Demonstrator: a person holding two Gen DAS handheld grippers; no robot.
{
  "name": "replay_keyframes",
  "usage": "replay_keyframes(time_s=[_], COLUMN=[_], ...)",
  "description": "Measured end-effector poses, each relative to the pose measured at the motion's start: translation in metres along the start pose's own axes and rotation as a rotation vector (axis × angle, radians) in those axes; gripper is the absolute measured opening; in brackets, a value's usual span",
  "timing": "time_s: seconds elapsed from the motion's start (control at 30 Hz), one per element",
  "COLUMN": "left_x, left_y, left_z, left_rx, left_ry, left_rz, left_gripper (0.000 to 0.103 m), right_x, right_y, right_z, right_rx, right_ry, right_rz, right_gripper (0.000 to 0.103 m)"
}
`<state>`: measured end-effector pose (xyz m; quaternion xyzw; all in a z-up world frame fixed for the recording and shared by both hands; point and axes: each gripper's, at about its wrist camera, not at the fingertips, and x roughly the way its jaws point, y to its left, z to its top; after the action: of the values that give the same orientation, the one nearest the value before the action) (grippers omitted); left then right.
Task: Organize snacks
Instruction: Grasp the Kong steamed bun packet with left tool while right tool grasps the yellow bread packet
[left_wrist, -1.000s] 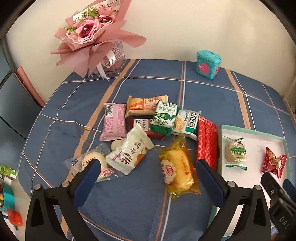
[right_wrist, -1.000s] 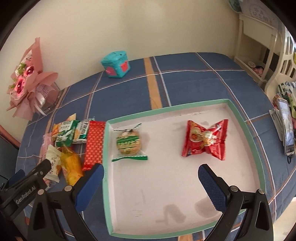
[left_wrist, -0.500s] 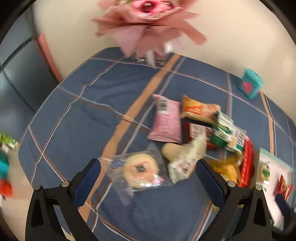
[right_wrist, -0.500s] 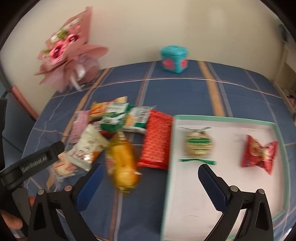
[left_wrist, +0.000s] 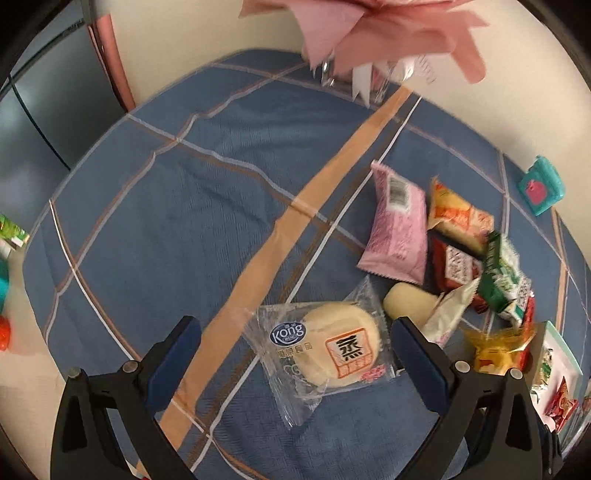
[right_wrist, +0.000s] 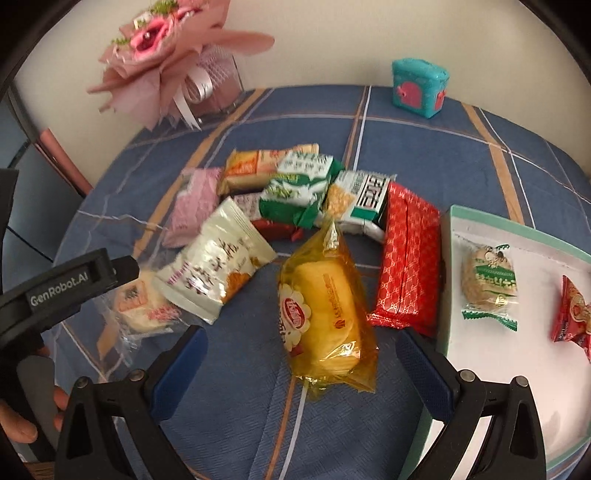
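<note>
1. Left gripper (left_wrist: 295, 350): jaws spread wide, nothing between the pads. Clear-wrapped steamed bun (left_wrist: 334, 349) lying flat on the blue plaid cloth (left_wrist: 166, 221), in the gap but off-centre, close against the right-hand pad (left_wrist: 417, 354) and well apart from the left-hand pad. Wrapper's long axis running roughly across the jaw gap, sealed ends toward each pad.
2. Right gripper (right_wrist: 299, 369): jaws likewise released, empty. Yellow cake packet (right_wrist: 325, 314) just ahead and between the fingers, long axis pointing away from the claw, slightly tilted; near end about level with the fingertips.
3. Judgement: each claw nearer its own packet; for the yellow one, closing across the short axis looks the natural grasp. Crinkly film likely to slip or crush.
4. Just beside the yellow packet, on its right: red patterned packet (right_wrist: 406, 258), touching or nearly touching the tray's left wall.
5. Tray (right_wrist: 448, 280), white with green rim, to the right of the right gripper; holding a green-wrapped round cake (right_wrist: 487, 284) and a red sweet packet (right_wrist: 574, 314).
6. Farther back: white packet (right_wrist: 214, 269), pink packet (left_wrist: 397, 229), orange and green packets heaped together, overlapping.
7. Far edge: pink bouquet (right_wrist: 166, 55), teal box (right_wrist: 419, 88).
</note>
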<state>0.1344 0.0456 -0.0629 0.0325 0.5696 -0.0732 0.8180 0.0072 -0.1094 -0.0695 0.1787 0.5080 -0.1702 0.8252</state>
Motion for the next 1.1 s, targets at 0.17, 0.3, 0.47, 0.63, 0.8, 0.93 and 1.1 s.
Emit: replay_keyframes(time_s=[0.17,0.3,0.47,0.63,0.8,0.93,1.1], left_x=[0.017,0.027,0.045,0.045,0.046,0.044,0.035], left_y=[-0.001,-0.01,-0.018,-0.018,-0.017,-0.017,-0.015], left_z=[0.001,0.0,-0.003,-0.001,-0.002,-0.001,-0.003], left_rx=[-0.005,0.024,0.038,0.019,0.015,0.002,-0.009], left_ry=[0.048,0.065,0.112,0.118,0.128,0.128,0.121], left_rz=[0.001,0.006,0.004,-0.033,-0.079,-0.097,-0.104], left_gripper=[0.102,0.102,0.102,0.088,0.073,0.066,0.064], right_x=[0.014,0.022,0.027,0.026,0.023,0.018,0.005], right_y=[0.004,0.005,0.007,0.005,-0.008,-0.012,-0.02], right_z=[-0.002,-0.001,-0.001,-0.003,0.002,0.003,0.007], right_rx=[-0.018,-0.016,-0.012,0.005,0.038,0.059,0.089], right_ry=[0.028,0.046,0.054,0.054,0.057,0.055,0.051], right_rz=[-0.036,-0.039,-0.042,-0.04,-0.018,0.004,0.053], right_gripper=[0.099,0.096,0.089,0.077,0.06,0.058,0.044])
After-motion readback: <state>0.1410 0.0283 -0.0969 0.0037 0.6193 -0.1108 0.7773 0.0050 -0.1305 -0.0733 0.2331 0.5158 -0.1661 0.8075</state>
